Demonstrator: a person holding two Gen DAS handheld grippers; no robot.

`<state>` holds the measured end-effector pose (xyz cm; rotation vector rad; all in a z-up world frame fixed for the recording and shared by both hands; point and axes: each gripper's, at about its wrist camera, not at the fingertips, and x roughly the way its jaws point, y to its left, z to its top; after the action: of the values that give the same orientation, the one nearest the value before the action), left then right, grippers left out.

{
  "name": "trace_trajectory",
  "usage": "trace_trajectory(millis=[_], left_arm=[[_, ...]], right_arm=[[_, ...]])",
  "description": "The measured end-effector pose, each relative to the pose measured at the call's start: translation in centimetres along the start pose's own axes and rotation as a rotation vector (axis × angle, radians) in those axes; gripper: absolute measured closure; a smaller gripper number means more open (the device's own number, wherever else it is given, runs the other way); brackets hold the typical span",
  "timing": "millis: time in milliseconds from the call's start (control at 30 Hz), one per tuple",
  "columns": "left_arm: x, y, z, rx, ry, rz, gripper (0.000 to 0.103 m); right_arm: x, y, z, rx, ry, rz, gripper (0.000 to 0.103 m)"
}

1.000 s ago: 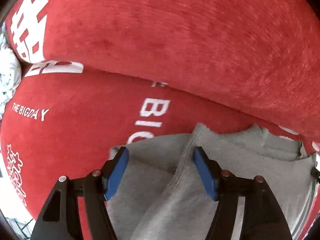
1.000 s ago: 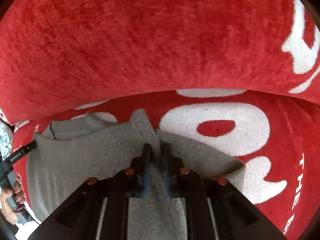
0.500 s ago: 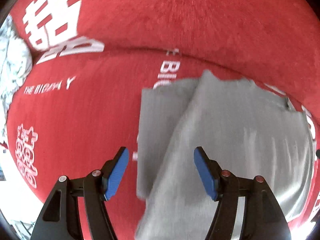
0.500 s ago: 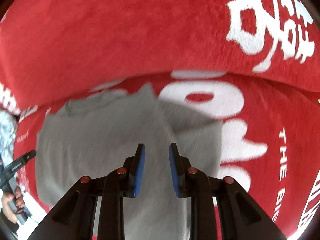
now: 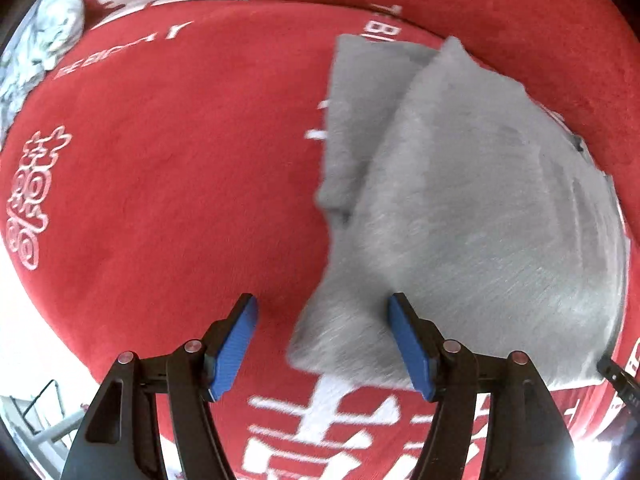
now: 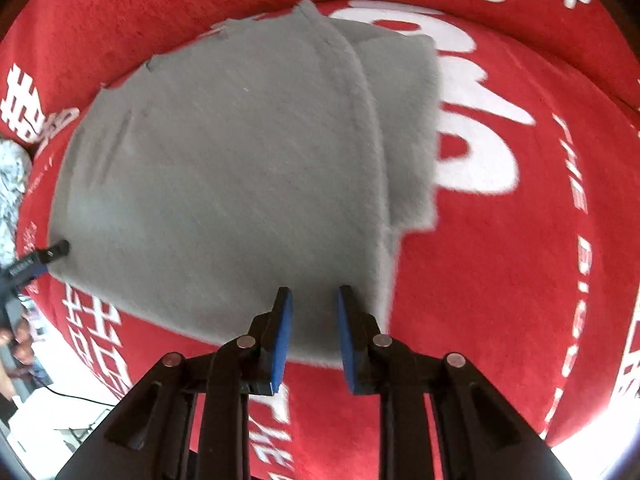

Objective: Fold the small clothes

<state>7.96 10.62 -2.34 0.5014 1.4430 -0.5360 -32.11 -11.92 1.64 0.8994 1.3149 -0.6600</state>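
Observation:
A grey knit garment (image 5: 480,200) lies folded on the red cloth (image 5: 160,160), its sleeve tucked under along one side. My left gripper (image 5: 322,300) hangs open above the garment's near corner, with nothing pinched between its blue pads. In the right wrist view the same garment (image 6: 220,160) fills the middle. My right gripper (image 6: 314,291) hovers over its near edge with a narrow gap. Its jaws are closing and the pads press on nothing. A fingertip of the left gripper (image 6: 52,252) shows at the garment's left edge.
The red cloth (image 6: 500,260) carries white lettering and rises into a padded backrest at the far side. A crumpled pale cloth (image 5: 44,40) lies at the far left. The cloth's near edge drops off to a bright floor (image 5: 36,360).
Both grippers have drawn back toward the near edge and away from the garment. The right jaws let go of the grey edge they pinched. The garment now lies flat.

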Motion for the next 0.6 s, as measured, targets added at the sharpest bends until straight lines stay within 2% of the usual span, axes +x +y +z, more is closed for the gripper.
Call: trace_trajectory(millis=[100, 133, 167, 233, 433, 533, 600], left_arm=[[-1.0, 0.9, -0.1, -0.016, 0.001, 0.023, 0.034], [-1.3, 1.1, -0.2, -0.029, 0.005, 0.018, 0.034], [-1.4, 1.5, -0.1, -0.048, 0.016, 0.005, 0.034], [-1.1, 2.3, 0.2, -0.089, 0.038, -0.031, 0.034], [0.5, 3.3, 0.8, -0.156, 0.087, -0.125, 0.034], [1.5, 3.9, 0.9, -0.136, 0.093, -0.127, 0.034], [1.6, 3.3, 0.9, -0.109, 0.086, -0.118, 0.035]], right_arm=[[-1.4, -2.0, -1.4, 0.112, 0.007, 0.090, 0.076], [-1.7, -2.9, -1.9, 0.169, 0.007, 0.129, 0.069], [-2.0, -3.6, -2.2, 0.215, 0.007, 0.157, 0.056], [-2.1, -5.0, -3.1, 0.318, 0.012, 0.198, 0.042], [0.6, -7.0, -4.3, 0.587, 0.044, 0.378, 0.042], [1.5, -7.4, -4.5, 0.677, 0.044, 0.457, 0.042], [1.7, -7.4, -4.4, 0.700, 0.041, 0.473, 0.045]])
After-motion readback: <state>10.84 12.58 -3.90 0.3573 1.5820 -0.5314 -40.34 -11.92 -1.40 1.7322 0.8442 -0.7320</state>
